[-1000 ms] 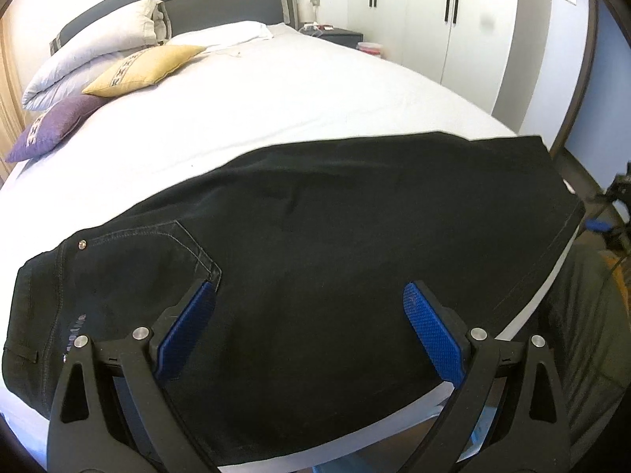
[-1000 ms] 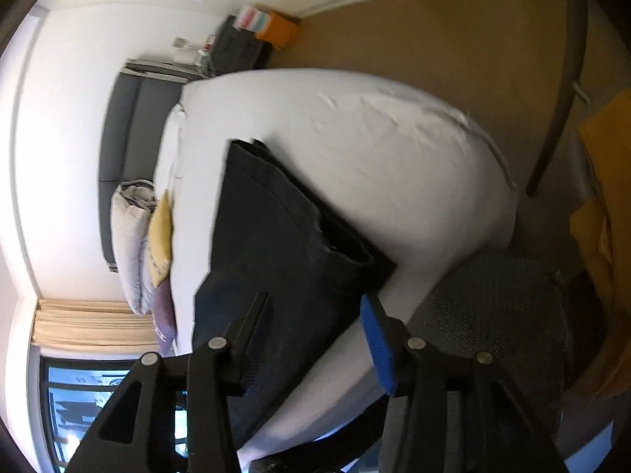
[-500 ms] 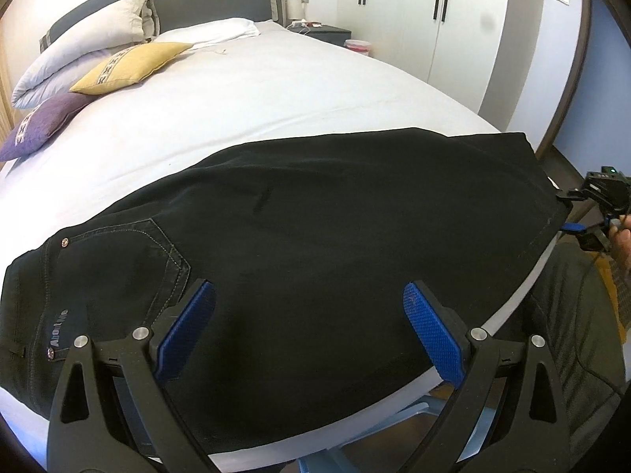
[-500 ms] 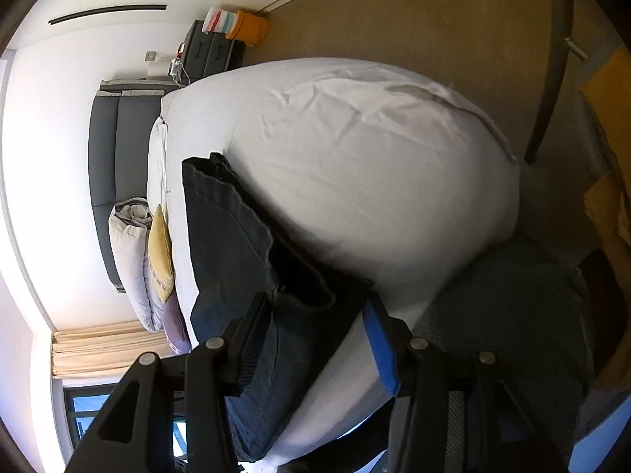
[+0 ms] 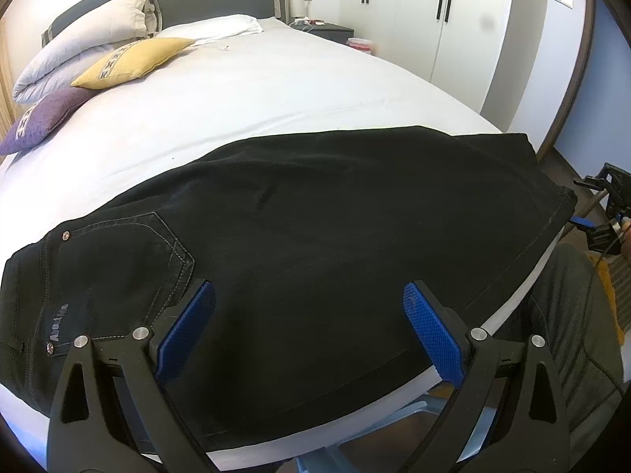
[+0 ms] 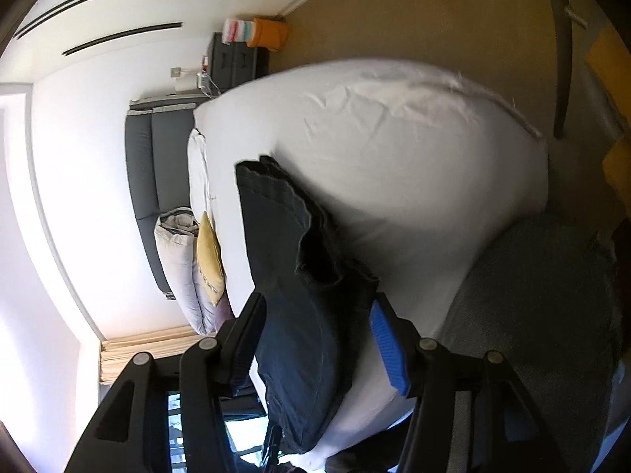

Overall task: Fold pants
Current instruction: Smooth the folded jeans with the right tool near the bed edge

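Note:
Black pants (image 5: 315,236) lie flat across the near edge of the white bed (image 5: 276,90), waist and back pocket at the left, leg hems at the right. My left gripper (image 5: 309,307) hovers open over the seat of the pants, its blue pads well apart and holding nothing. In the right wrist view the stacked leg hems (image 6: 327,272) lie between the fingers of my right gripper (image 6: 315,327). Its jaws are opening and the pads stand off the cloth. That gripper (image 5: 603,213) also shows at the hem end in the left wrist view.
Yellow (image 5: 134,61), purple (image 5: 43,122) and white pillows (image 5: 86,39) lie by the grey headboard. A wardrobe (image 5: 414,19) and a nightstand (image 5: 331,31) stand beyond the bed. A person's grey-trousered leg (image 5: 564,315) is beside the bed's near right corner.
The right gripper's jaws have widened around the leg hems and its view has rolled. The left gripper has stayed open over the pants, which lie much as before.

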